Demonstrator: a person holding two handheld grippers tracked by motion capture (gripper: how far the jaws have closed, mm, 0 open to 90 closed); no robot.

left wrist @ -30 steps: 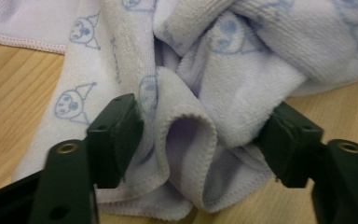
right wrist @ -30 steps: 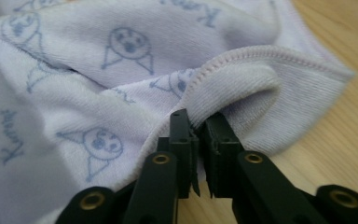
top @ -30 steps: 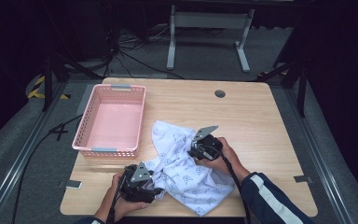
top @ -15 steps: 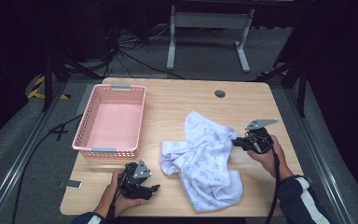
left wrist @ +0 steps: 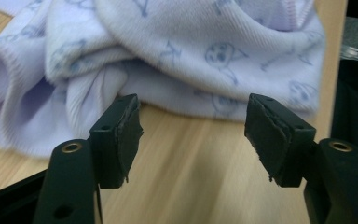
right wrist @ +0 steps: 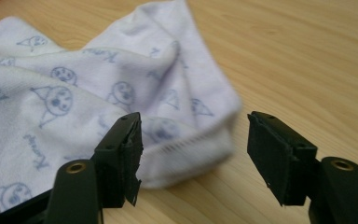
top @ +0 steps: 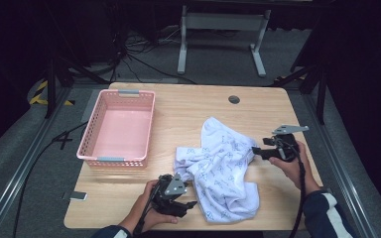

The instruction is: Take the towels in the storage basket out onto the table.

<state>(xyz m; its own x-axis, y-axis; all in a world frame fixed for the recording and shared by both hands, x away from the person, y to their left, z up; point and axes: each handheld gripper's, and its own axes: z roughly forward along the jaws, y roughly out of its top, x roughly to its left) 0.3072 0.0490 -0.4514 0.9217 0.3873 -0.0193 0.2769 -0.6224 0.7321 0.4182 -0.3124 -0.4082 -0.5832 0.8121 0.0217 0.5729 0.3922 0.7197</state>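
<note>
Looking at it now, my right gripper (top: 256, 152) has just popped its jaws apart off the printed garment (top: 221, 166), whose sleeve end lies dead ahead between them, left gripper (top: 188, 204) open beside its hem.

Right gripper (top: 256, 152) jaws just opened, garment (top: 221, 168) released; left gripper (top: 194, 204) seemingly nearer garment.

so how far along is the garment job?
Done: white printed cotton garment dragged out across the wooden table. In hand: nothing; right gripper has just opened off its edge, left gripper open beside it. Left: garment crumpled, pink plastic basket empty.
</note>
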